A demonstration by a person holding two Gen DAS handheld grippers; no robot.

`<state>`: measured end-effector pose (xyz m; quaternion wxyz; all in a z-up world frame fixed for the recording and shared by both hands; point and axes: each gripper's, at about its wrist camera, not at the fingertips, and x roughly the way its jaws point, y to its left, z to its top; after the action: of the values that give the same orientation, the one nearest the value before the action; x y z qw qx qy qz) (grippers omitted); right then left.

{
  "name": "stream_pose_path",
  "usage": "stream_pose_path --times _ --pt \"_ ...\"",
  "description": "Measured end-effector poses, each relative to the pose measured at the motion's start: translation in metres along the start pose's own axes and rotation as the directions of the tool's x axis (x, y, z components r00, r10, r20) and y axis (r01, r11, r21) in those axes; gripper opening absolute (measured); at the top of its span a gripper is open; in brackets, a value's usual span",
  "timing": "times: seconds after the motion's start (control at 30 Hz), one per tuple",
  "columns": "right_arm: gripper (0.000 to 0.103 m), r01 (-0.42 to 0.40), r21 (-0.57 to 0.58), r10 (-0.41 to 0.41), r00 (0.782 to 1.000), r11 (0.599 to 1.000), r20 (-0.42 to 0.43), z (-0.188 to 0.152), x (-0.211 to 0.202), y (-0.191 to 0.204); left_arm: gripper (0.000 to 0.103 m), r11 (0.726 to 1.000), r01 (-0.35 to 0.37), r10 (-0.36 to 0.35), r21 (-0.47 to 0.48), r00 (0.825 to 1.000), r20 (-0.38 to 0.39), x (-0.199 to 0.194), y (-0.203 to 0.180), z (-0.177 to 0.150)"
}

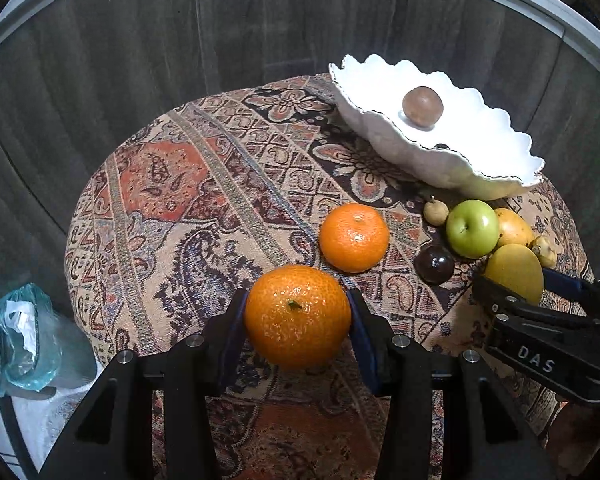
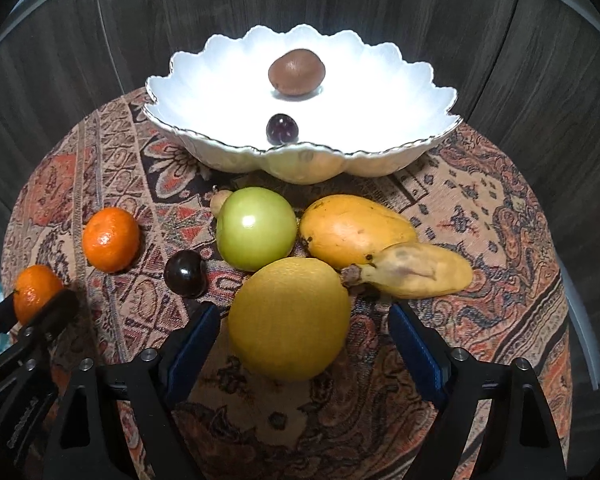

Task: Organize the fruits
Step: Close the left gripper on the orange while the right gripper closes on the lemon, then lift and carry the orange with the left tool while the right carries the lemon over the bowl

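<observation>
Round table under a patterned cloth [image 2: 500, 208], white scalloped bowl [image 2: 204, 80] at the far side, already holding a brown kiwi-like fruit [image 2: 297, 72] and a dark plum [image 2: 282, 129]. Rest of the fruit sits loose on the cloth just near of the bowl.

Step in hand, as I judge it: both grippers picking fruit for the bowl. Right gripper [image 2: 304, 332] straddles the big yellow citrus [image 2: 289, 318], jaws wide, blue pads either side with a visible gap on both, so not gripping yet. To do it well: centre the citrus between the pads, close on its widest part, lift straight up so it doesn't knock the banana [image 2: 412, 272] or green apple [image 2: 256, 228] touching it at the far side. Left gripper [image 1: 297, 320] is clamped on a mandarin [image 1: 298, 316], pads pressing both flanks, at the near left of the table. Carry it over the other mandarin [image 1: 354, 237] and release low in the bowl; the rim is wavy and the fruit rolls.

Looks: yellow citrus is largest, round, dimpled matte peel. Mango [image 2: 356, 228] orange-yellow with dark specks, lying right of the apple. Apple glossy, smooth. Banana short, bruised. Held mandarin bright orange, shiny, green stem nub up. Second dark plum [image 2: 185, 274] glossy, between mandarin and apple. Small pale fruit [image 1: 435, 211] by the bowl's foot, type unclear.
</observation>
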<state>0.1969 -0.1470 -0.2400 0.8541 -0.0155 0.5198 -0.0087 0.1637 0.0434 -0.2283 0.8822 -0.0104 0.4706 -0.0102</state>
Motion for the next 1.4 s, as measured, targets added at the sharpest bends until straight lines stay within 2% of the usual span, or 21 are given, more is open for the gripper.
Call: stream_pose_path --times 0.07,0.13,0.47,0.83,1.4 --pt "0.073 -0.001 -0.005 0.001 1.000 1.000 -0.015 0.000 0.005 0.002 0.047 1.000 -0.002 0.002 -0.005 1.000 -0.002 0.000 0.002 0.000" --pt "0.059 -0.014 -0.007 0.013 0.999 1.000 -0.030 -0.001 0.008 0.003 0.047 1.000 -0.003 0.003 -0.008 1.000 -0.005 0.001 0.003 0.000" --pt "0.057 -0.053 -0.015 0.053 0.998 0.998 -0.025 -0.007 -0.001 0.004 0.047 1.000 -0.013 0.013 -0.010 1.000 0.005 -0.005 0.001 0.002" --pt "0.057 -0.078 -0.016 0.079 0.996 0.997 0.049 -0.002 -0.036 0.002 0.047 1.000 -0.005 0.005 -0.007 0.999 0.040 -0.024 -0.006 0.011" --pt "0.057 -0.054 0.044 0.046 0.983 0.998 0.176 0.039 -0.075 -0.036 0.047 0.998 0.032 -0.038 0.047 0.992 0.124 -0.048 -0.046 0.068"
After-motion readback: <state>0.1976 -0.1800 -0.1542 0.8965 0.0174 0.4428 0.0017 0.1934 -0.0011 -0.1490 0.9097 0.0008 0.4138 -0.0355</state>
